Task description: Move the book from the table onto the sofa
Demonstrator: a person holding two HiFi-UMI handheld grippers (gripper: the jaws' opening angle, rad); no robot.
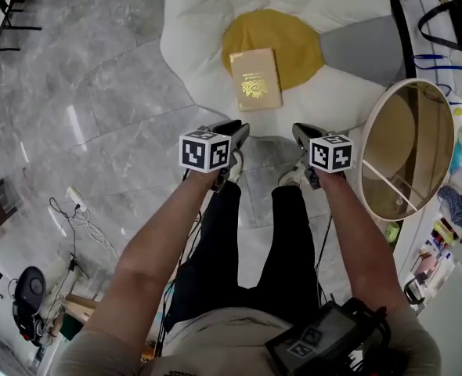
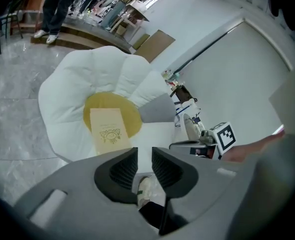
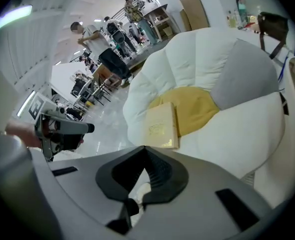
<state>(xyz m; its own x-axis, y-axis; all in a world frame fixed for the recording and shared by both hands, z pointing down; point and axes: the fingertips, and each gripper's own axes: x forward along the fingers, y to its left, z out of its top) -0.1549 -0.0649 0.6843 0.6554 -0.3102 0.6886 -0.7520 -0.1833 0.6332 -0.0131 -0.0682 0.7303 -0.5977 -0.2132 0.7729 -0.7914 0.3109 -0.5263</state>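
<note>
The tan book (image 1: 255, 79) with a gold emblem lies flat on the yellow centre of the white flower-shaped sofa (image 1: 207, 22). Both grippers hang in the air in front of the sofa, short of the book and above the person's shoes. My left gripper (image 1: 237, 126) is open, a narrow gap between its jaws and nothing in it. My right gripper (image 1: 303, 130) is shut and empty, its tips touching. From the left gripper view the book (image 2: 107, 130) sits just beyond the jaws (image 2: 144, 156). The right gripper view has the book (image 3: 162, 126) ahead of the closed jaws (image 3: 144, 149).
A round wooden table (image 1: 411, 131) with a white rim stands at the right, close to my right arm. A grey cushion (image 1: 356, 49) rests on the sofa's right side. Cables and a power strip (image 1: 74, 206) lie on the marble floor at the left.
</note>
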